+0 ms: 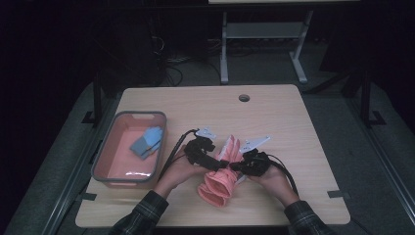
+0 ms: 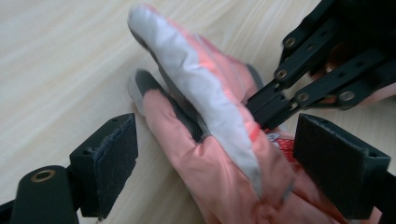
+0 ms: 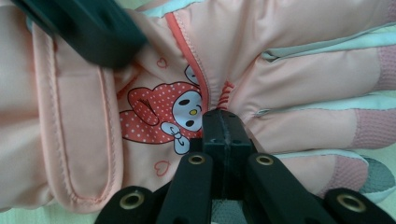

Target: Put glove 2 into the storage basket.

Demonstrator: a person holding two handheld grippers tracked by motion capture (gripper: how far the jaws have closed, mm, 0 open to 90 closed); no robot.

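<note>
A pink padded glove (image 1: 219, 185) with white and grey fingertips lies near the front middle of the wooden table (image 1: 274, 112). In the left gripper view the glove (image 2: 187, 70) lies between the wide-apart pads of my left gripper (image 2: 224, 163), and neither pad presses on it. My right gripper (image 3: 223, 128) is shut on the glove (image 3: 289, 60) beside its cartoon print (image 3: 182, 109). It reaches in from the right in the left gripper view (image 2: 261, 112). In the high view the left gripper (image 1: 218, 163) and the right gripper (image 1: 236, 167) meet over the glove.
A pink basin (image 1: 138, 114) with a grey rim stands at the table's left and holds a blue glove (image 1: 147, 142). A round cable hole (image 1: 244, 97) sits near the far edge. A metal frame (image 1: 264, 34) stands on the floor beyond the table.
</note>
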